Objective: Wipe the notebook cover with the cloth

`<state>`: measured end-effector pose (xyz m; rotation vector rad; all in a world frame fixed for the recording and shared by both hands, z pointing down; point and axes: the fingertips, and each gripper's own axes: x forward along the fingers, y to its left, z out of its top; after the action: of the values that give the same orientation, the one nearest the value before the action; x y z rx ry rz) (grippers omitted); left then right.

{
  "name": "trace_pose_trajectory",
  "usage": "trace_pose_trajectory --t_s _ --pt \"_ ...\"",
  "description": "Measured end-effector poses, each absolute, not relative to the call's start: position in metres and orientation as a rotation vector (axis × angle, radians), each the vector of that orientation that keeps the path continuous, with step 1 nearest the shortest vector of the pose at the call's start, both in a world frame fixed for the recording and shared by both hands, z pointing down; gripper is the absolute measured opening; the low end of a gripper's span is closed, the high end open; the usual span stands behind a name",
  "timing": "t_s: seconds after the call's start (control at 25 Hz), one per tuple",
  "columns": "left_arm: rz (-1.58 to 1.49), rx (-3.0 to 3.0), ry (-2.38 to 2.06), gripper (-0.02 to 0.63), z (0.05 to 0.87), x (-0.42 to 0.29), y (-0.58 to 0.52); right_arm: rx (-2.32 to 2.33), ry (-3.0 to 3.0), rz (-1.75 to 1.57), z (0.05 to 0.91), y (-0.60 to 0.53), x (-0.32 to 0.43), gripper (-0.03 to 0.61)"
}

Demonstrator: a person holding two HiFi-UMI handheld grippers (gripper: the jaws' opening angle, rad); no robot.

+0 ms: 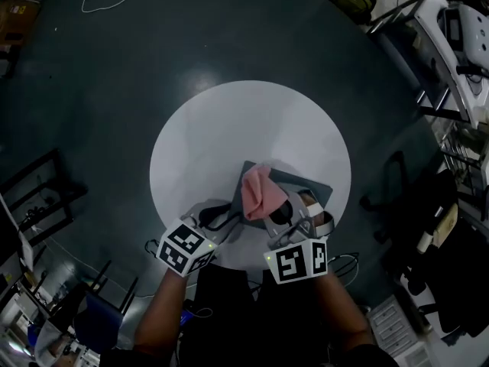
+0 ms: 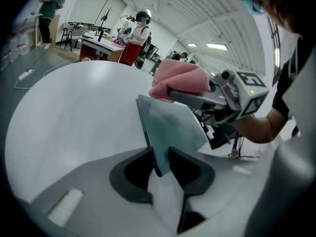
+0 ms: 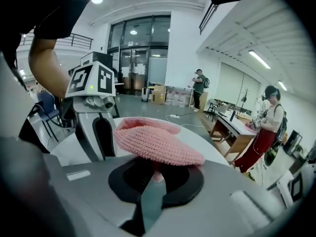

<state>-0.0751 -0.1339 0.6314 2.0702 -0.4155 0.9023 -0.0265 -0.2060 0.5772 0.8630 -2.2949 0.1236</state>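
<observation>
Notebook (image 1: 304,183) lies flat on the round table (image 1: 229,128), near side. Looks thin, stiff, light and likely to slide.

Left gripper (image 1: 227,214) is clamped on the notebook's corner, anchoring it.

Right gripper (image 1: 281,214) pinches the pink knitted cloth (image 1: 258,193), soft and floppy, over the notebook.

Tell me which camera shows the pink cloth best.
The right gripper view: the pink cloth fills the centre, its knit clear, pinched in the right claw. The head view shows it small, from above, over the notebook. The left gripper view shows a bunched lump beyond the notebook's far edge.
</observation>
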Motion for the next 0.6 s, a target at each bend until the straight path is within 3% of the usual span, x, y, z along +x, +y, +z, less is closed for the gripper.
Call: trace_pose_trajectory --t_s 0.6 --pt "0.944 2.057 -0.443 0.089 0.635 -0.074 -0.135 0.766 -2.158 0.126 0.619 -0.222 -0.047 0.032"
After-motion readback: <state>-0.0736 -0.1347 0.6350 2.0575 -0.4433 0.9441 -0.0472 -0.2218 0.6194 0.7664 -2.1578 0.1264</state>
